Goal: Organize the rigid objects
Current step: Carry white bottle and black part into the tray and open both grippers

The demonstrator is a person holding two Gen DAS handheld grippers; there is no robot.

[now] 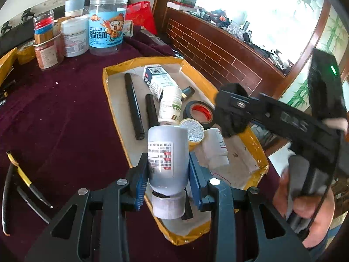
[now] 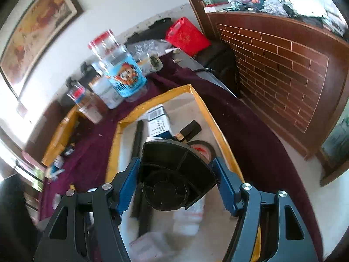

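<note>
Maroon cloth (image 1: 65, 109) on table w/ yellow-rimmed tray (image 1: 109, 100), brick-pattern panel (image 1: 207, 54) behind.

Framed painting (image 2: 37, 26) on wall, brick-patterned wood panel (image 2: 274, 69), red bag (image 2: 187, 36)

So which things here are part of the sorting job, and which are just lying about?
In play:
- grey bottle, held in left claw
- black housing, held in right claw
- yellow-rimmed tray and contents

Lying about:
- cartoon-label jar
- red bag
- pliers
</note>
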